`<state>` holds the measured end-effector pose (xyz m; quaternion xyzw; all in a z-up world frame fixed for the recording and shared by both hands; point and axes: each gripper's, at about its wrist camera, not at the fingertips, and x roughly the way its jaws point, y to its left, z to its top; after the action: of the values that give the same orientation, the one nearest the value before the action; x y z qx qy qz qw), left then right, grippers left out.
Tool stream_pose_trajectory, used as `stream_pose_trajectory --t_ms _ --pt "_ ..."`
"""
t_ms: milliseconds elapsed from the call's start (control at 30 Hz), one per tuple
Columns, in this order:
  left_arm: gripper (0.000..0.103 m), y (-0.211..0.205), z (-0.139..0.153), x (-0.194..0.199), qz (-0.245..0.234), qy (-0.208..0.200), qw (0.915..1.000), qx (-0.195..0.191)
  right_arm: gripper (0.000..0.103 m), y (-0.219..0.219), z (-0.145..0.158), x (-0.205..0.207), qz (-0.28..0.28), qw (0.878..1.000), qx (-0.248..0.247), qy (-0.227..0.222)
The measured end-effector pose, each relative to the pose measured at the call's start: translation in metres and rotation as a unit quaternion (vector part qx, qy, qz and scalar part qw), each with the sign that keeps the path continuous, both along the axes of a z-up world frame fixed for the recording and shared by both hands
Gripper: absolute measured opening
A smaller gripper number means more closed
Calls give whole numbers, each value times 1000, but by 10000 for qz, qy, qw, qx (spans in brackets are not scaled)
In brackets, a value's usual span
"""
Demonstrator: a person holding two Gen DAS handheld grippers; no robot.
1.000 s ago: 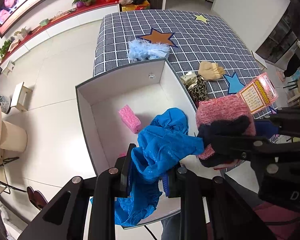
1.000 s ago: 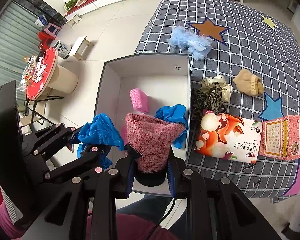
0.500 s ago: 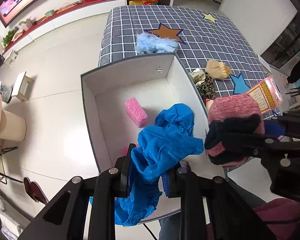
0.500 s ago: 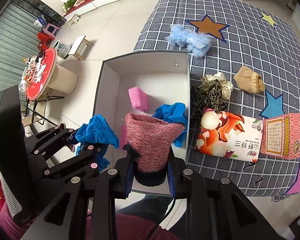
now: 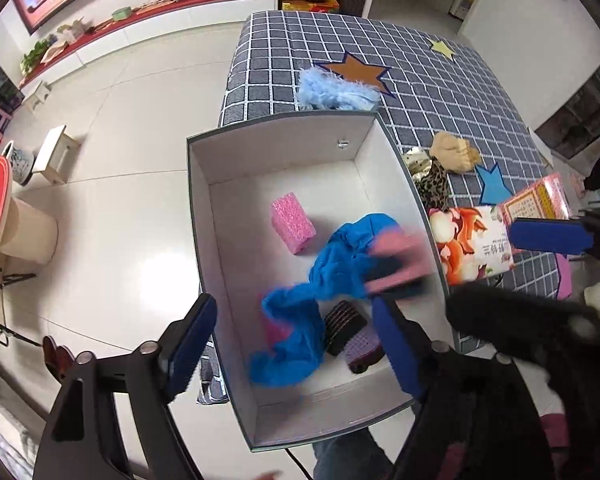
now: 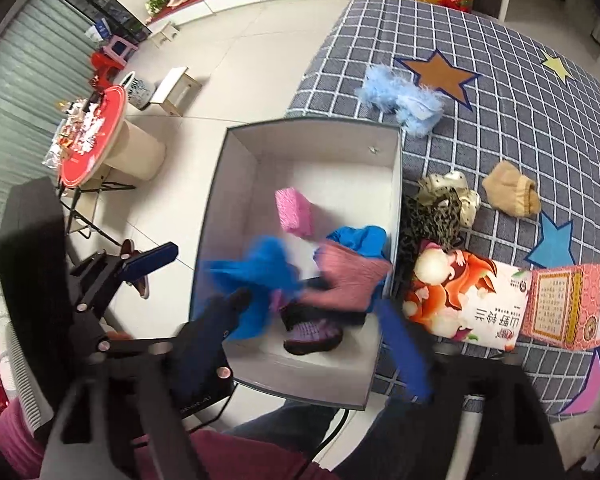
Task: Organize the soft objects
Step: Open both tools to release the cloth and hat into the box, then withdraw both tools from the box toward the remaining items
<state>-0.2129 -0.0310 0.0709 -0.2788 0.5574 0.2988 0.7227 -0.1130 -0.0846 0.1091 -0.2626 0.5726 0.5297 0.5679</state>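
Both grippers – left gripper (image 5: 296, 340), right gripper (image 6: 316, 344) – are opening, empty, above the box (image 5: 276, 140) on a checked cloth (image 5: 440, 92).

Black hand-held gripper (image 5: 296, 344) frames — blue pads, silver screws

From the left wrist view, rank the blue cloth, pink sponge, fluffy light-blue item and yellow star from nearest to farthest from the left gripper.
1. Blue cloth: in the box, between the opening jaws of the left gripper, dropping free.
2. Pink sponge: on the box floor, farther in.
3. Fluffy light-blue item: on the table just beyond the box's far wall.
4. Yellow star: far right of the tablecloth.
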Motion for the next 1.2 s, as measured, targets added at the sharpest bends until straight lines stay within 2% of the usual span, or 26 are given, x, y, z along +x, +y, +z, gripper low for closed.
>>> stream_pose_trajectory --t_ms 100,133,233,367,567,667,800,900,1067,1200 --pt "101 6 3 -3 216 -174 9995 -121 95 -1 5 6 -100 9999 59 42" --pt "103 8 5 -4 259 -298 9991 -182 95 -2 6 9 -144 9999 39 72" --pt "103 13 18 -4 318 -807 9958 -288 95 -8 7 21 -315 9994 32 145" --pt "103 14 34 6 146 -1092 9938 -164 95 -23 16 55 -814 9964 67 228" --pt "103 13 40 35 -215 -1016 9945 -133 95 -55 40 113 -1560 9877 91 -106" --pt "103 16 37 54 -323 -930 9951 -130 95 -67 50 139 -1748 9841 42 -305" --pt "103 28 31 77 -97 -780 9965 -273 95 -69 53 177 -1786 9826 -92 -497" --pt "103 42 28 95 160 -765 9959 -460 95 -59 43 201 -1740 9836 -224 -422" --pt "103 78 15 130 633 -623 9937 -684 95 -28 12 221 -1475 9877 -511 -18" --pt "103 109 -7 161 1047 -490 9889 -929 95 0 -18 233 -1296 9884 -767 171"
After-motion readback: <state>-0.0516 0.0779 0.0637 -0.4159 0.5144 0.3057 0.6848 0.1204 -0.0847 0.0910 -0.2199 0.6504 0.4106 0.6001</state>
